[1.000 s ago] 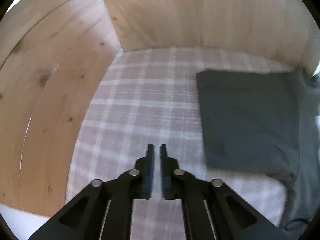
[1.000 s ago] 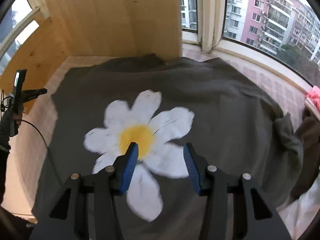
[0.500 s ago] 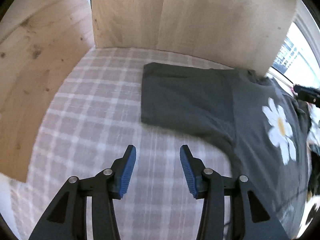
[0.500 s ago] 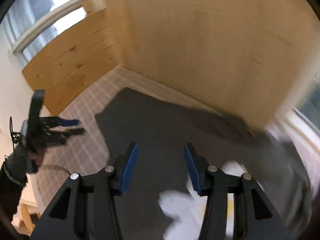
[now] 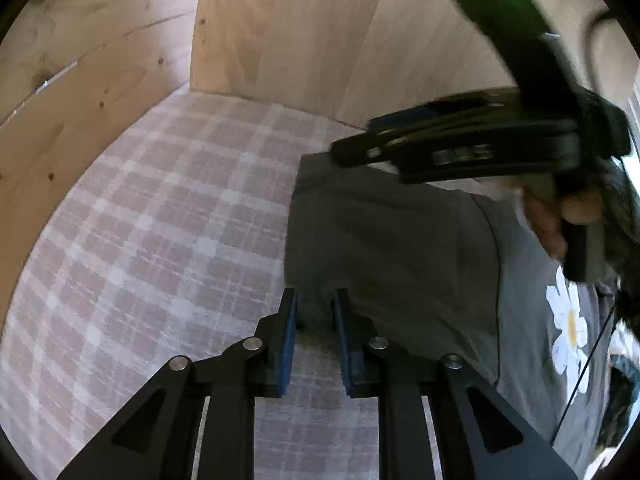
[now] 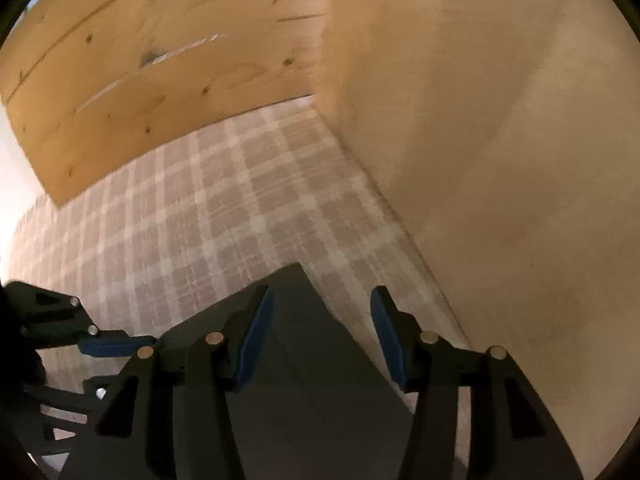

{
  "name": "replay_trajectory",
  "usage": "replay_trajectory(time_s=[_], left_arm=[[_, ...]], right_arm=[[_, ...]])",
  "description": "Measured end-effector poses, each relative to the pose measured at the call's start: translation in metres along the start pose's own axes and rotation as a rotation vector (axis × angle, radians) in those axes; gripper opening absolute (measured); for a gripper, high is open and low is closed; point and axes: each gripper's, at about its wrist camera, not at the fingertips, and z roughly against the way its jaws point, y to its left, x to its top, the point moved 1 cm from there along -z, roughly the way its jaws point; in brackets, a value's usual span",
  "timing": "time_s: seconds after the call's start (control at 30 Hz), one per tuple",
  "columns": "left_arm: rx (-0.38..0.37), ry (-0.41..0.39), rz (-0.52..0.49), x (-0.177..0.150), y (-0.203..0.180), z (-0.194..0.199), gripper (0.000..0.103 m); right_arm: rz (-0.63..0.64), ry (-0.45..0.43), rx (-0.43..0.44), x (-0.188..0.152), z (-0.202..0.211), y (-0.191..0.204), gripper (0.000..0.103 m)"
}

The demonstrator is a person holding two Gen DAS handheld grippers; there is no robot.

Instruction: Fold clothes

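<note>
A dark grey T-shirt (image 5: 400,240) with a white daisy print (image 5: 570,328) lies on the checked cloth (image 5: 160,240), its left part folded over. My left gripper (image 5: 315,300) is open, its jaws astride the near left corner of the folded part. My right gripper (image 6: 320,304) is open over the shirt's far corner (image 6: 296,280), close to the wooden wall. In the left wrist view the right gripper (image 5: 400,144) reaches in over the shirt's far edge. In the right wrist view the left gripper (image 6: 116,348) shows at the lower left.
Wooden panels (image 5: 100,60) wall in the checked surface at the left and the back (image 6: 500,140). A hand (image 5: 576,208) holds the right gripper's handle. Other clothes (image 5: 624,360) lie at the far right edge.
My left gripper has closed in on the shirt's near corner, its jaws narrower than half a second ago. My right gripper has swung from above the daisy to the shirt's far corner.
</note>
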Motion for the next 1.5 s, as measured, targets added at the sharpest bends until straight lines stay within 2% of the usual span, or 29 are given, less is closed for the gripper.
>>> replay_trajectory(time_s=[0.1,0.17,0.2,0.23,0.27,0.3,0.5,0.63,0.73,1.0,1.07,1.1,1.13,1.17,1.23,1.3,1.33,1.37,1.4,1.47,1.5], left_arm=[[-0.003,0.001,-0.022,0.0,-0.001,-0.001,0.016],[-0.006,0.004,-0.035,0.0,-0.002,-0.001,0.014],[-0.009,0.005,-0.039,0.0,-0.002,-0.002,0.012],[-0.012,0.006,-0.042,0.001,-0.002,-0.002,0.011],[-0.014,0.004,-0.047,0.001,-0.002,-0.001,0.01],[-0.017,0.001,-0.051,0.0,-0.003,0.001,0.006],[-0.05,-0.035,-0.056,0.0,-0.008,0.023,0.003],[-0.078,-0.062,-0.062,0.007,-0.018,0.042,0.003],[-0.116,-0.083,-0.088,0.011,-0.037,0.058,0.003],[-0.217,-0.089,-0.281,0.003,-0.141,0.08,0.003],[-0.262,-0.053,-0.333,-0.012,-0.171,0.076,0.003],[-0.281,-0.007,-0.362,-0.024,-0.181,0.07,0.005],[-0.3,0.04,-0.392,-0.036,-0.191,0.064,0.014],[-0.318,0.087,-0.422,-0.049,-0.201,0.059,0.016],[-0.338,0.159,-0.471,-0.07,-0.214,0.051,0.017],[-0.288,0.143,-0.481,-0.08,-0.199,0.059,0.019],[-0.263,0.135,-0.486,-0.086,-0.191,0.062,0.019],[-0.239,0.127,-0.487,-0.088,-0.184,0.065,0.019],[-0.216,0.121,-0.475,-0.086,-0.177,0.065,0.02],[-0.184,0.111,-0.437,-0.077,-0.163,0.061,0.02],[-0.192,0.107,-0.423,-0.074,-0.159,0.058,0.02]], right_arm=[[0.05,0.079,-0.012,-0.001,-0.018,0.007,0.05],[0.056,0.063,0.005,-0.002,-0.014,0.006,0.05],[0.052,0.067,0.022,-0.002,-0.013,0.005,0.046],[0.049,0.061,0.034,-0.003,-0.01,0.005,0.037],[0.054,0.052,0.043,-0.004,-0.006,0.005,0.011],[0.059,0.044,0.051,-0.004,-0.002,0.006,0.004],[0.032,-0.073,0.086,-0.006,0.053,0.001,0.004],[0.019,-0.142,0.096,-0.011,0.095,-0.009,0.004],[0.023,-0.174,0.071,-0.028,0.125,-0.016,0.004],[-0.055,-0.244,0.012,-0.129,0.194,-0.053,0.004],[-0.079,-0.204,-0.022,-0.161,0.194,-0.061,0.005],[-0.101,-0.129,-0.072,-0.183,0.19,-0.068,0.017],[-0.123,-0.055,-0.122,-0.205,0.185,-0.076,0.026],[-0.144,0.016,-0.17,-0.226,0.181,-0.084,0.037],[-0.194,0.071,-0.226,-0.254,0.185,-0.096,0.037],[-0.279,0.018,-0.208,-0.271,0.203,-0.107,0.037],[-0.326,-0.016,-0.171,-0.271,0.209,-0.11,0.039],[-0.368,-0.049,-0.135,-0.27,0.215,-0.113,0.045],[-0.377,-0.068,-0.107,-0.267,0.216,-0.113,0.05],[-0.389,-0.092,-0.048,-0.254,0.208,-0.111,0.05],[-0.398,-0.088,-0.008,-0.244,0.197,-0.108,0.05]])
